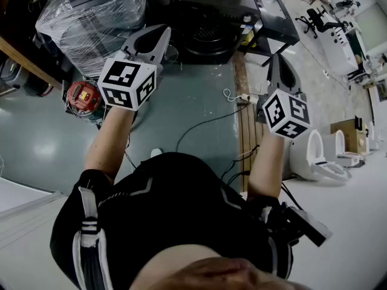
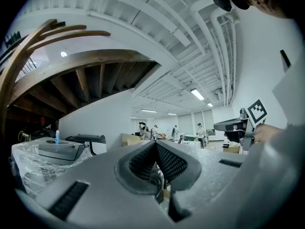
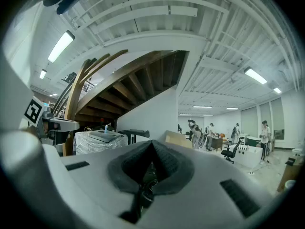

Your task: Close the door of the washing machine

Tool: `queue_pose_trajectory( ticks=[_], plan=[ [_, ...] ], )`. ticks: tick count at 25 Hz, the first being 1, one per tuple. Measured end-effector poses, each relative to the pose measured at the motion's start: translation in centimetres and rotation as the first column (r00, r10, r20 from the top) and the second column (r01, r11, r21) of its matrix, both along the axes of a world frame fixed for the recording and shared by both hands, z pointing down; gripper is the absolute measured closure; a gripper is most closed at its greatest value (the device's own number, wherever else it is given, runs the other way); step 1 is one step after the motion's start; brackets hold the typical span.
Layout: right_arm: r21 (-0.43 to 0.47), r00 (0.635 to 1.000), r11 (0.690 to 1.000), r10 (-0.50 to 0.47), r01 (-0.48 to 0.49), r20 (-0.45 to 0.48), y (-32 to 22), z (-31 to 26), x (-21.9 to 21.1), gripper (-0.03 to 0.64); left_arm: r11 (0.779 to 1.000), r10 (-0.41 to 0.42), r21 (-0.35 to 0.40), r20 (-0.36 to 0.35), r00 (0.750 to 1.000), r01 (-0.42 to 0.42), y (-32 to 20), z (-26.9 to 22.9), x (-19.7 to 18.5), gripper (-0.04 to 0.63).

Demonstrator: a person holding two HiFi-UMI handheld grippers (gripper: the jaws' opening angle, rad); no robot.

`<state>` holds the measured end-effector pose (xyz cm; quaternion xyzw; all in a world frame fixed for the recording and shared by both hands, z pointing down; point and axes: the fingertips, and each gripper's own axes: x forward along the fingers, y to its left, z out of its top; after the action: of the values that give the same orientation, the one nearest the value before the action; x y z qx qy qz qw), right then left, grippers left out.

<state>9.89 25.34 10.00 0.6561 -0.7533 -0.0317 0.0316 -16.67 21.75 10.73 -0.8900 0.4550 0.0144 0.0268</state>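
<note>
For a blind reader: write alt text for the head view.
A person seen from above holds the left gripper and right gripper out ahead, both shut and empty. A plastic-wrapped machine stands upper left, a white toilet right.

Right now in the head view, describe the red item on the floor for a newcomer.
Start at the big plastic-wrapped machine at top left. Just below it in the picture, on the grey-green floor, sits a small round device. It is the only red thing there.

You see two grey plastic grippers, left gripper and right gripper, and one plastic-wrapped grey machine. White ceramic toilets: probably three.
</note>
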Motion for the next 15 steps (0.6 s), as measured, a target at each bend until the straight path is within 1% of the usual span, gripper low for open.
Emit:
queue_pose_trajectory(
  ticks=[9,15],
  plan=[
    [-0.018,1.0,1.0,-0.011,0.011,-0.008,0.55,0.34,-0.46,0.614,1.0,-0.009,-0.013,0.0,1.0,0.009,0.8,0.57,-0.27,0.592],
    [-0.021,1.0,1.0,-0.009,0.01,0.007,0.61,0.39,-0.86,0.612,1.0,-0.004,-0.017,0.0,1.0,0.004,0.72,0.69,-0.58,0.592]
  ],
)
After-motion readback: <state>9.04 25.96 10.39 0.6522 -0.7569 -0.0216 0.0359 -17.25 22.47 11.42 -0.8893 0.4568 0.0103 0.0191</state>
